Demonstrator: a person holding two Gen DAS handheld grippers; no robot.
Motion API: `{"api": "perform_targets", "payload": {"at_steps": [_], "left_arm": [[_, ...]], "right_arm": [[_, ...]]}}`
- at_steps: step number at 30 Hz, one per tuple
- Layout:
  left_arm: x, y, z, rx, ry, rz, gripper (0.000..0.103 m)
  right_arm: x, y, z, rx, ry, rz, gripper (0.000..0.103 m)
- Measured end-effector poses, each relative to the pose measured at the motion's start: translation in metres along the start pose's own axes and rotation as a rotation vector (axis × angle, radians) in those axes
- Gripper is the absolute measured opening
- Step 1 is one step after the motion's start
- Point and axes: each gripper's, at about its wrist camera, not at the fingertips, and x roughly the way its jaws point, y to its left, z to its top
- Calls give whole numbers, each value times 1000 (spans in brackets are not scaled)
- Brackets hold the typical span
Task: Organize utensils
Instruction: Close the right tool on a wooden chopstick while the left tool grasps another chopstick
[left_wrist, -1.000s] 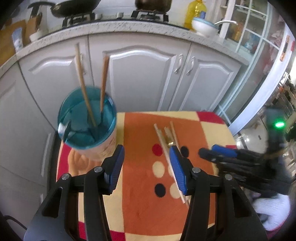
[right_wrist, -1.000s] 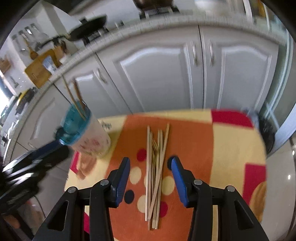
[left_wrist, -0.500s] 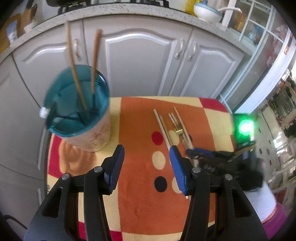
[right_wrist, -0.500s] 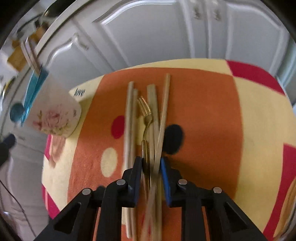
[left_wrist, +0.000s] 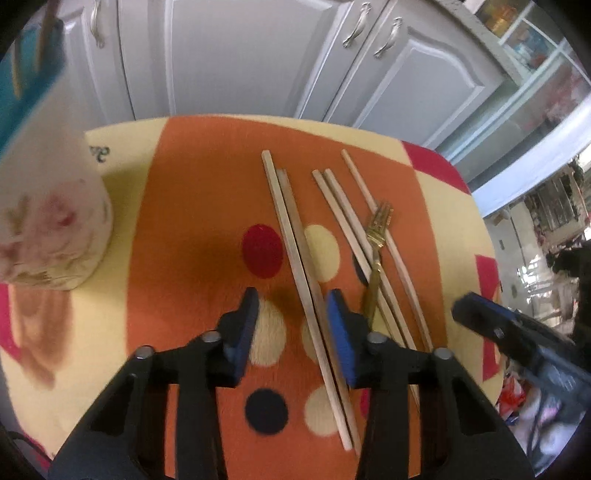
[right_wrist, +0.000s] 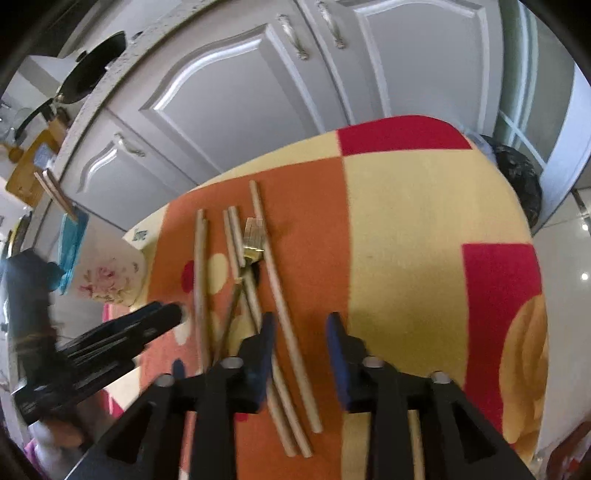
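**Both grippers lowered onto the loose utensils**

Since a second ago both grippers have dropped toward the patterned table (left_wrist: 192, 184), and the cup has slid to the left edge of the left wrist view.

Left gripper (left_wrist: 291, 332): fingers closing, part open. A pair of chopsticks (left_wrist: 295, 240) runs between them close to the right finger; contact with the pad cannot be told. Nothing gripped.

Right gripper (right_wrist: 300, 347): fingers opening, part open. A single chopstick (right_wrist: 275, 280) passes through the gap just beside the left finger; no pad presses on it.

Farther along the table, left wrist view: second chopstick pair (left_wrist: 343, 221) lies right of the first, with a gold fork (left_wrist: 376, 240) lying across it, tines pointing away from the camera. All lie flat on the orange panel.

Floral cup (left_wrist: 48, 221) with teal rim stands at the table's left side, well apart from the loose utensils; it holds chopsticks (right_wrist: 55, 192).

Grey cabinet doors (left_wrist: 236, 55) behind.
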Motion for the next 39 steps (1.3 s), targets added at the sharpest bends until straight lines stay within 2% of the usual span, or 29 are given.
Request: {"api": "perform_targets", "payload": {"at_steps": [3, 6, 7, 11, 13, 16, 18, 21, 24, 27, 30, 32, 35, 39], "left_arm": [[8, 3, 2, -21, 5, -45, 5], [4, 5, 0, -3, -3, -17, 1], [5, 9, -3, 9, 7, 12, 0], [-4, 25, -12, 0, 13, 2, 0], [-8, 26, -11, -19, 15, -83, 0], [-13, 20, -5, -21, 2, -132, 0], [-10, 11, -2, 10, 5, -111, 0], [7, -2, 0, 54, 57, -36, 0], [8, -11, 6, 69, 43, 12, 0], [13, -21, 12, 67, 57, -1, 0], [13, -23, 12, 97, 54, 43, 0], [14, -14, 13, 79, 61, 19, 7], [14, -8, 14, 52, 92, -9, 11], [15, -18, 10, 106, 62, 26, 10]], "right_arm": [[2, 8, 1, -23, 6, 31, 39], [10, 14, 5, -32, 11, 30, 39], [13, 15, 6, -32, 18, 32, 39], [25, 18, 5, -71, 47, -14, 39], [28, 19, 3, -94, 49, -37, 39], [32, 16, 2, -76, 58, -38, 39], [32, 16, 1, -64, 62, -27, 39], [31, 18, -2, -70, 74, -23, 39], [27, 17, -2, -66, 71, -20, 40], [23, 14, 0, -51, 60, -15, 42], [24, 12, 2, -34, 64, -14, 42], [23, 13, 1, -35, 66, -7, 42], [22, 16, 0, -63, 72, -6, 43], [33, 20, -1, -99, 80, -41, 43]]}}
